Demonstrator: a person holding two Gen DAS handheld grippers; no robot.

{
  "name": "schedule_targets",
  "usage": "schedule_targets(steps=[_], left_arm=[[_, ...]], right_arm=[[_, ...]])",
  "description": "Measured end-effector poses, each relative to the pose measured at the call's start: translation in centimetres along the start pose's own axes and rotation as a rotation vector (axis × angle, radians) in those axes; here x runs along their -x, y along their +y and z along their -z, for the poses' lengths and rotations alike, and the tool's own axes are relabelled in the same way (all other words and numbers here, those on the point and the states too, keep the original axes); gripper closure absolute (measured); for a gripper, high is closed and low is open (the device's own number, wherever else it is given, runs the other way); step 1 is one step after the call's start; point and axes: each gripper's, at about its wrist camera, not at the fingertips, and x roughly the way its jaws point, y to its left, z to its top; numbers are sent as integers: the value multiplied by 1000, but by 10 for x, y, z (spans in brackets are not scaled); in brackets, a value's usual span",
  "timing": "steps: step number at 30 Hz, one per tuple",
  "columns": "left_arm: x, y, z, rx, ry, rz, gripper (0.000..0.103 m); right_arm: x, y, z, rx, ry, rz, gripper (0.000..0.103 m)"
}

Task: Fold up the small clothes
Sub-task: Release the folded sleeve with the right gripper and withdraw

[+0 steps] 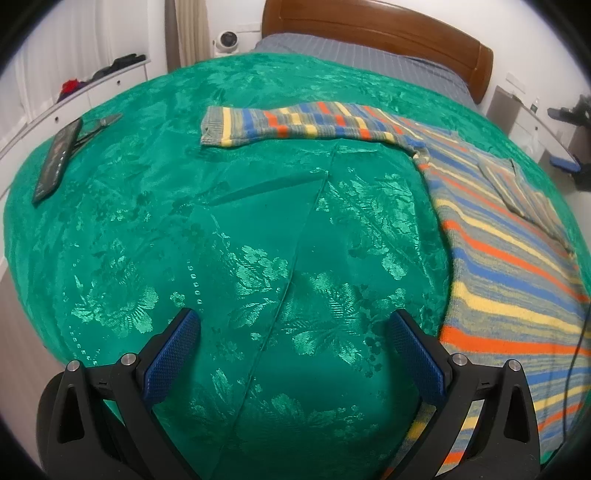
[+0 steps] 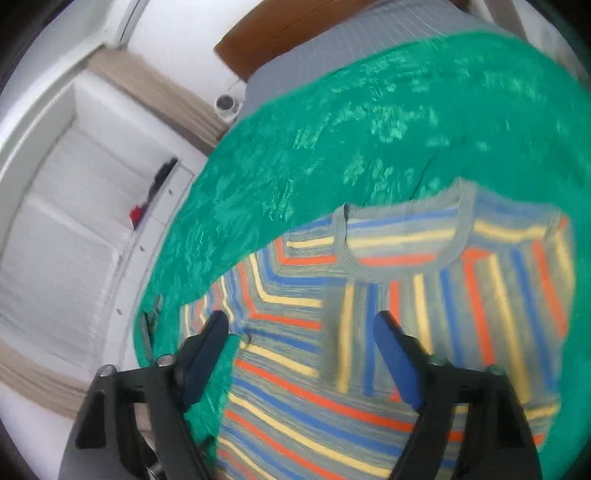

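Note:
A small striped sweater [image 1: 509,266] in grey, blue, yellow and orange lies flat on a green bedspread [image 1: 221,229]. Its left sleeve [image 1: 295,123] stretches out across the bed to the left. My left gripper [image 1: 293,325] is open and empty above bare bedspread, left of the sweater's hem. In the right wrist view the sweater [image 2: 332,369] lies with its collar [image 2: 402,236] away from me and its right sleeve folded over the chest [image 2: 461,302]. My right gripper [image 2: 301,325] is open and empty above the sweater's body.
A dark flat remote-like object [image 1: 55,158] and a pair of pliers [image 1: 101,123] lie at the bed's left edge. A wooden headboard [image 1: 376,33] stands at the far end. White drawers [image 1: 107,88] run along the left wall. A desk [image 1: 535,122] stands on the right.

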Motion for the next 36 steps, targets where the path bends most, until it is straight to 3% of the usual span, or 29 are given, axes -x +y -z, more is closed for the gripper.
schedule_targets(steps=[4, 9, 12, 17, 21, 28, 32, 36], left_arm=[[-3, -1, -1, 0, 8, -3, 1], [-4, -3, -1, -4, 7, -5, 1], [-5, -4, -1, -11, 6, -8, 1], [-5, -8, 0, -31, 2, -18, 1], [-6, -8, 1, -35, 5, -24, 0], [-9, -2, 5, -12, 22, -15, 0], [-10, -6, 8, -25, 17, -27, 0], [-10, -6, 8, -24, 14, -30, 0]], right_arm=[[16, -17, 17, -14, -37, 54, 22], [75, -60, 54, 113, -113, 323, 22], [111, -103, 88, 120, -139, 467, 22], [166, -152, 134, 95, -238, 591, 22], [186, -162, 151, 144, -316, 662, 22], [170, -194, 165, 107, -341, 698, 20], [165, -209, 167, 95, -350, 642, 9], [171, -214, 175, 99, -395, 588, 7]])
